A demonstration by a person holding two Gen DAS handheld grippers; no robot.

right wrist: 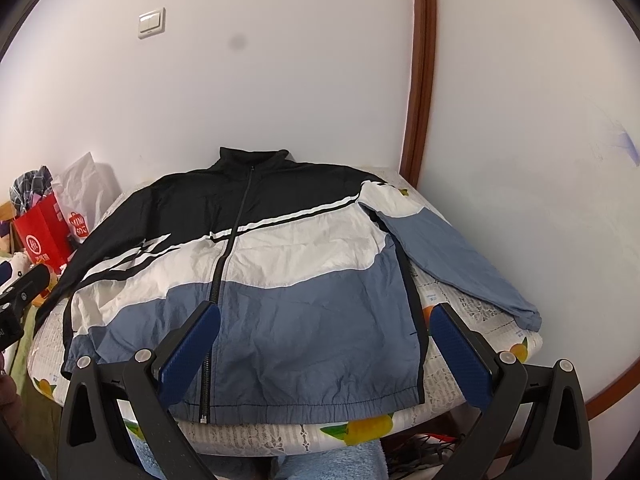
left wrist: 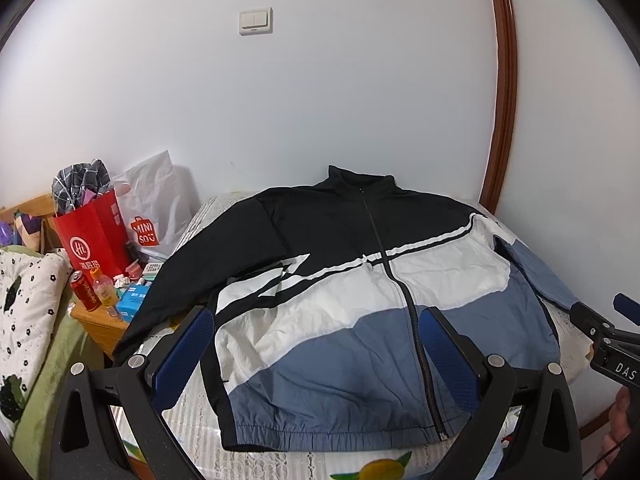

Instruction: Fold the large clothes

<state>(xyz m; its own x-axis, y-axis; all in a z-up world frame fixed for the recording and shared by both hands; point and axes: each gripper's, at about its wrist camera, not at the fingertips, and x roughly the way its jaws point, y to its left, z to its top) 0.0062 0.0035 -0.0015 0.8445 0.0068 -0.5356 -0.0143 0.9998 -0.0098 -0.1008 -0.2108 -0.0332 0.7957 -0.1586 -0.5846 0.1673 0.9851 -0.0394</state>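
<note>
A black, white and blue zip jacket [left wrist: 344, 296] lies flat, front up and zipped, on a table with an orange-print cloth [left wrist: 192, 420]; it also shows in the right wrist view [right wrist: 280, 280]. Its black sleeve [left wrist: 160, 300] hangs off the left edge. Its blue sleeve [right wrist: 452, 264] lies along the right side. My left gripper [left wrist: 316, 352] is open and empty, above the jacket's lower left front. My right gripper [right wrist: 324, 344] is open and empty, above the lower right front. The right gripper's tip [left wrist: 616, 336] shows at the left wrist view's right edge.
A white wall [left wrist: 320, 100] stands close behind the table, with a brown wooden frame [left wrist: 504, 120] on the right. A red bag [left wrist: 92, 240], a white Miniso bag [left wrist: 152, 208], a can and a bottle stand on a bedside stand at left. A bed [left wrist: 28, 320] lies at far left.
</note>
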